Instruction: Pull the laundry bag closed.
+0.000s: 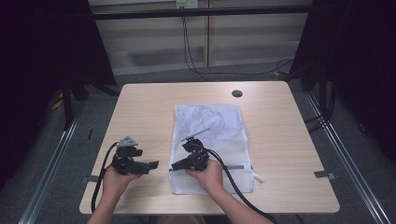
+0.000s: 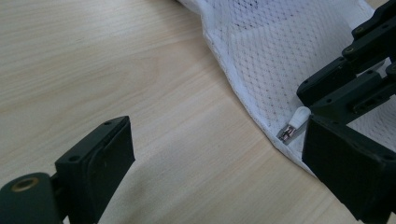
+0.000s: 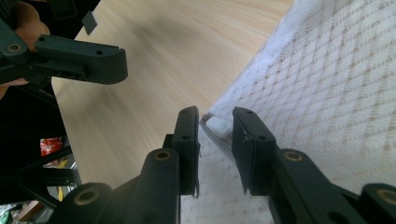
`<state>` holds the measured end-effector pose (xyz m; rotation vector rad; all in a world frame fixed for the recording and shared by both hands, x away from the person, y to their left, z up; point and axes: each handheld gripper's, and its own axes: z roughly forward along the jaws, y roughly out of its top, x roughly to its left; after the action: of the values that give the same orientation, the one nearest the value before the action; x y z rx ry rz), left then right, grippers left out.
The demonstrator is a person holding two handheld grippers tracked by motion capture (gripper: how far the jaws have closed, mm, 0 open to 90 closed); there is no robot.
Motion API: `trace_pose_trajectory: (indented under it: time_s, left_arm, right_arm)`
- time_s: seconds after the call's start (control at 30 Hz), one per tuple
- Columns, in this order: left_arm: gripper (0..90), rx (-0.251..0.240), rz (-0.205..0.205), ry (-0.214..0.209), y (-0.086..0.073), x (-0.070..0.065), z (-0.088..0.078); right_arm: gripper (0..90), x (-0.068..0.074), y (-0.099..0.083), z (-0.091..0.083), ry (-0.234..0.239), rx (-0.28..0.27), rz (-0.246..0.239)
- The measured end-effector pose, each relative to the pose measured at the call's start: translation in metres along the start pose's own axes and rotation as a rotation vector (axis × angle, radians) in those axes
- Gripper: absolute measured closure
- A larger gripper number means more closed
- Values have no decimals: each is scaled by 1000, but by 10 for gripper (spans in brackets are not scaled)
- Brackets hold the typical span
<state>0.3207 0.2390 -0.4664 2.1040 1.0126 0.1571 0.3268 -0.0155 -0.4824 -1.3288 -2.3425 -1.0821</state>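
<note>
A white mesh laundry bag (image 1: 210, 126) lies flat on the middle of the wooden table (image 1: 140, 107). Its small white zipper pull (image 3: 218, 125) sits at the bag's near left corner, also seen in the left gripper view (image 2: 299, 116). My right gripper (image 3: 216, 114) points left at that corner, its jaws narrowly apart with the pull between them and a gap on each side. In the high view the right gripper (image 1: 176, 165) rests low over the bag's front edge. My left gripper (image 2: 224, 163) stands wide open above bare wood, just left of the bag (image 1: 148, 166).
A black round grommet (image 1: 236, 93) is set in the table's far side. Small grey tape tabs (image 1: 323, 175) mark the right and left edges. Cables trail on the floor beyond the table, and dark curtains flank it.
</note>
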Motion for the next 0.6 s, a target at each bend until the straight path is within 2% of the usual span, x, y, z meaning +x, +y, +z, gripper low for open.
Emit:
trace_pose_trajectory:
  time_s: [0.1,0.43,0.6]
  left_arm:
    - [90,-7,-3,1,0,-1,0]
    - [90,1,5,0,0,1,0]
    - [90,3,2,2,-1,1,0]
  right_arm:
    - [724,-1,0,3,6,10,-3]
    - [736,-1,2,6,21,6,31]
    - [749,0,3,8,25,12,22]
